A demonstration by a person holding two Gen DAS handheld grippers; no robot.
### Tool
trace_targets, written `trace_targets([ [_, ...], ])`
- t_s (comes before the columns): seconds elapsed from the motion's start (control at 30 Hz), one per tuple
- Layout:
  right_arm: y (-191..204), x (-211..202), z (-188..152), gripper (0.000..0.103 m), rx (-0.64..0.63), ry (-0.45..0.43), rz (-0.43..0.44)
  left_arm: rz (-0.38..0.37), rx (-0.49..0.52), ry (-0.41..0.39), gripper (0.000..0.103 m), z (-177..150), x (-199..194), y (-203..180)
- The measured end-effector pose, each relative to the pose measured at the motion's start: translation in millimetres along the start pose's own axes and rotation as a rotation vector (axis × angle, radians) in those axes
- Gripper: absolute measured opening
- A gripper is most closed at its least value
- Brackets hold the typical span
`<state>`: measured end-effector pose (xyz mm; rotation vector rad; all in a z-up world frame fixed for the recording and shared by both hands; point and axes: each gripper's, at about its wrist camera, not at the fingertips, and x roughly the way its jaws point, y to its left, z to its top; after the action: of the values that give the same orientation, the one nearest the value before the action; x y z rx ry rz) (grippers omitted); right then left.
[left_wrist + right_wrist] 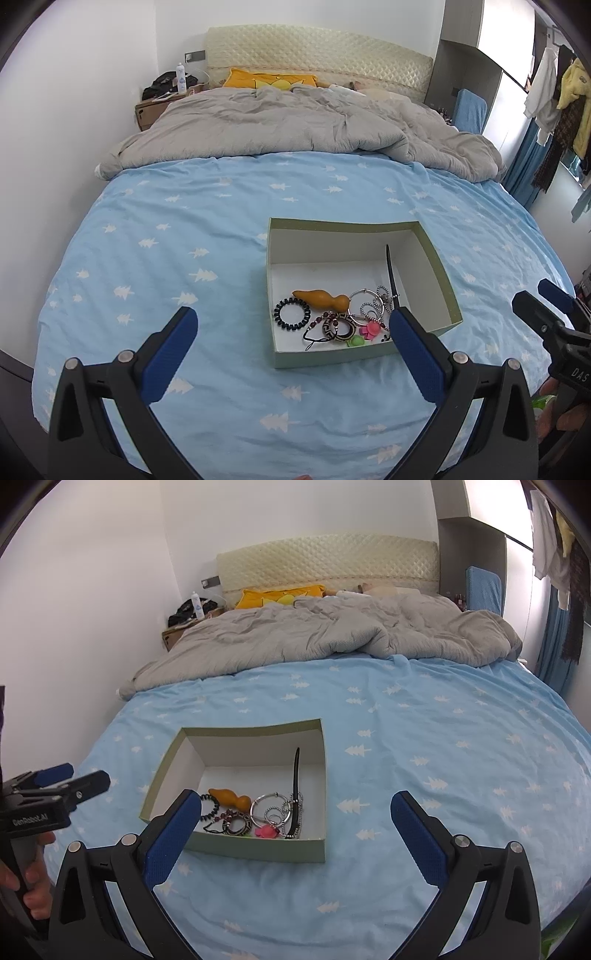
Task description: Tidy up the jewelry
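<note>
An open green cardboard box (439, 273) (162, 771) with a white inside lies on the blue bed sheet (207, 229). Inside lie an orange gourd pendant (321, 297) (229, 798), a black coil hair tie (292, 314), a patterned ring bangle (338, 326), a silver hoop (266, 805), beaded chains, a pink charm (266, 830) and a black strap (392, 275) (295, 775). My left gripper (293, 332) is open and empty, just in front of the box. My right gripper (295, 814) is open and empty, to the box's right; it also shows in the left wrist view (543, 302).
A rumpled grey duvet (280, 125) covers the far half of the bed, with a yellow pillow (273, 79) at the headboard. A bedside box with a bottle (181, 77) stands far left. Clothes (565, 96) hang at the right.
</note>
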<state>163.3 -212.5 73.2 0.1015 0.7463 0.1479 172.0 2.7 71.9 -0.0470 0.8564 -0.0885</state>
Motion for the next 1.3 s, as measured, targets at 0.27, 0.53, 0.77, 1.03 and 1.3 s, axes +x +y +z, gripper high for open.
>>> trace_targets([
  [0.27,1.9,-1.9,1.6,0.103,-0.013,0.001,-0.005,0.011,-0.007,-0.007,0.103,1.0,-0.9,2.9],
  [0.53,1.9,-3.1,1.7,0.103,-0.014,0.001,-0.001,0.014,-0.002,-0.01,0.103,-0.3,-1.0,3.5],
  [0.77,1.0,-7.6,1.9,0.103,-0.012,0.0,0.01,0.003,-0.003,0.009,0.103,1.2,-0.6,4.2],
  [1.03,3.8,-7.0,4.2,0.103,-0.031,-0.003,0.006,0.016,0.004,0.013,0.103,2.6,0.7,3.5],
  [1.3,2.8,-2.1,3.4,0.103,-0.017,0.009,0.009,0.009,-0.008,0.019,0.103,-1.5,0.8,4.4],
])
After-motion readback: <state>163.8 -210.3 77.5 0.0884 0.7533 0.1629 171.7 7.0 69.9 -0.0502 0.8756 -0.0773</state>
